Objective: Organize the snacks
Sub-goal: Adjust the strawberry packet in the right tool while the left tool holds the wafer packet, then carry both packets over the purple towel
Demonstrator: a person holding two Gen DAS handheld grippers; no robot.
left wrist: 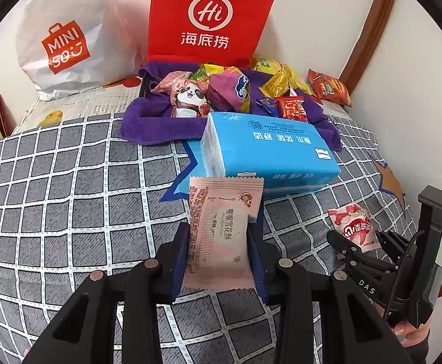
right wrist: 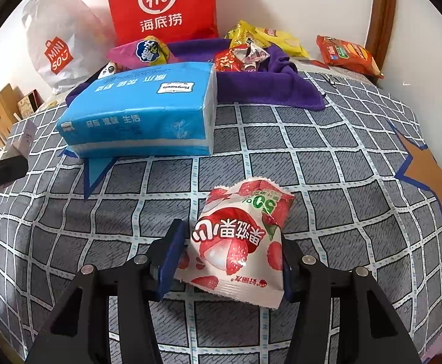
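My left gripper [left wrist: 218,233] is shut on a pink snack packet [left wrist: 221,230] and holds it above the checked bedspread. My right gripper [right wrist: 231,236] is shut on a strawberry snack packet [right wrist: 239,236]; the same gripper and packet show at the right of the left wrist view [left wrist: 354,227]. A pile of snacks [left wrist: 221,91] lies on a purple towel [left wrist: 148,121] at the back, also in the right wrist view [right wrist: 251,88]. An orange snack bag [right wrist: 348,54] lies apart at the back right.
A blue tissue pack [left wrist: 269,151] lies in front of the towel, also in the right wrist view [right wrist: 142,115]. A red paper bag [left wrist: 209,18] and a white Miniso bag [left wrist: 66,36] stand against the wall. A wooden frame [left wrist: 369,30] runs at the right.
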